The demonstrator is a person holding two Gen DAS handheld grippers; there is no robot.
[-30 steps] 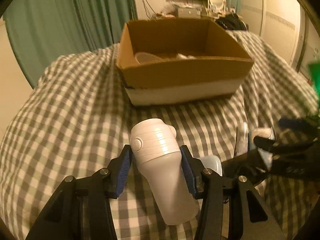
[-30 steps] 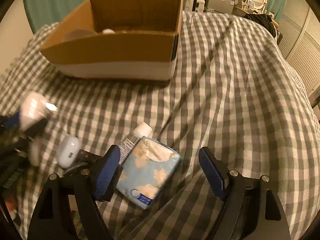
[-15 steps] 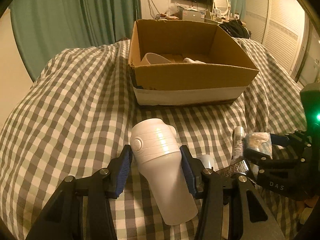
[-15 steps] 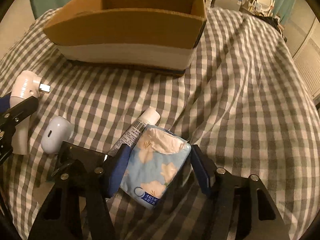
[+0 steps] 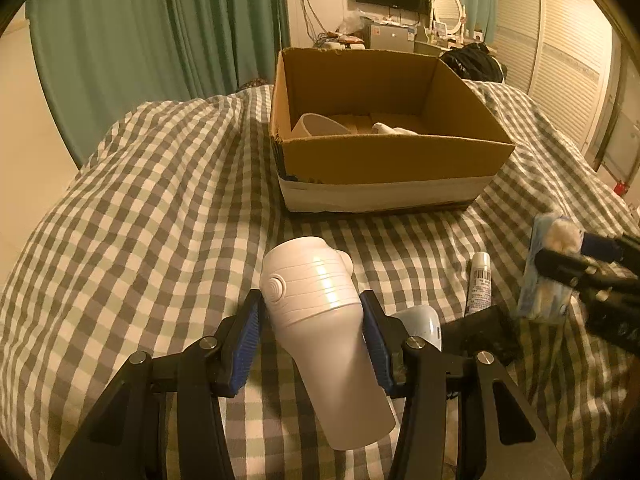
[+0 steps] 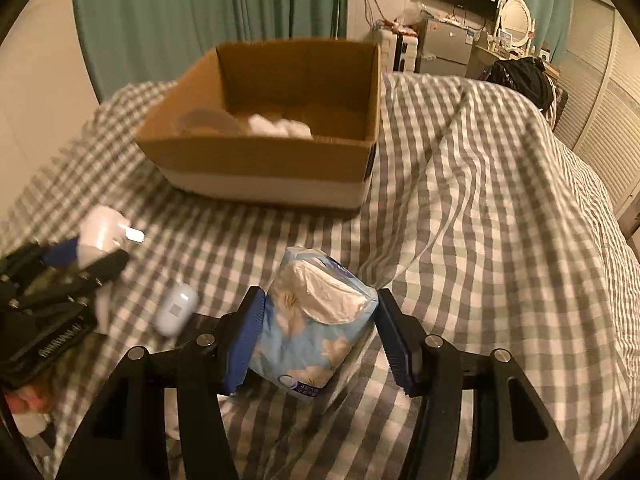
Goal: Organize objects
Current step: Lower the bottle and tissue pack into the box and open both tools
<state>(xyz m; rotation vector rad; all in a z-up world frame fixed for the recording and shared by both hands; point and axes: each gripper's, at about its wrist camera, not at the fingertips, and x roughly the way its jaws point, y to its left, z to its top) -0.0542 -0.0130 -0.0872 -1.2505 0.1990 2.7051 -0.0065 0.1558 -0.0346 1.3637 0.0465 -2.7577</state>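
My left gripper (image 5: 312, 320) is shut on a white bottle (image 5: 320, 336) and holds it above the checked bedspread, in front of the open cardboard box (image 5: 384, 160). My right gripper (image 6: 318, 328) is shut on a blue tissue pack (image 6: 316, 328), lifted off the bed; the pack also shows at the right of the left wrist view (image 5: 548, 272). The box (image 6: 264, 160) holds a cup (image 5: 320, 125) and a white item (image 6: 280, 126). The left gripper with the bottle (image 6: 100, 236) shows at the left of the right wrist view.
A small white case (image 5: 420, 322) and a white tube (image 5: 480, 284) lie on the bed between the grippers, beside a flat black object (image 5: 480, 336). The case also shows in the right wrist view (image 6: 176, 308). Green curtains, a dresser and shutter doors stand behind the bed.
My right gripper closed on the tissue pack and lifted it off the bed. My left gripper rose with the white bottle, so more of the box's inside shows.
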